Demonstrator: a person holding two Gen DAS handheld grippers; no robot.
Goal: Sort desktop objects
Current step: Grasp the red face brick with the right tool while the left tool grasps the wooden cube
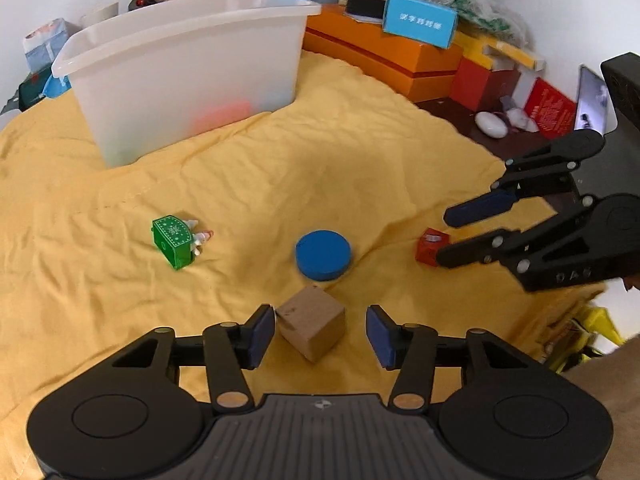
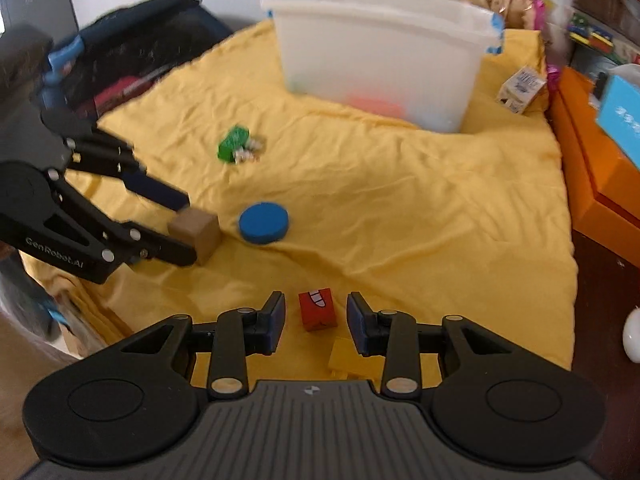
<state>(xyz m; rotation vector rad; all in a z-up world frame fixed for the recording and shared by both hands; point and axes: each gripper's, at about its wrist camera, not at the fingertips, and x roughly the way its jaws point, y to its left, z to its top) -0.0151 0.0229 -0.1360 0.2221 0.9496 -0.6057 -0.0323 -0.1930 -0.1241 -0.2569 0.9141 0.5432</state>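
Note:
My left gripper (image 1: 320, 334) is open around a brown wooden cube (image 1: 311, 327) on the yellow cloth; the cube sits between the pads, left pad close to it. My right gripper (image 2: 316, 322) is open around a small red block (image 2: 317, 309) with a white tooth print. The right gripper also shows in the left wrist view (image 1: 442, 236), by the red block (image 1: 430, 246). A blue round disc (image 1: 323, 254) lies beyond the cube. A green printed box (image 1: 173, 242) with small white figures lies to the left. A translucent white bin (image 1: 188, 76) stands at the back.
A yellow piece (image 2: 348, 360) lies under my right gripper. Orange boxes (image 1: 400, 60) and a blue carton (image 1: 420, 20) line the right rear. A small cardboard carton (image 2: 520, 88) lies beside the bin. A white oval object (image 1: 491, 124) sits off the cloth. A dark bag (image 2: 132, 64) is at the left.

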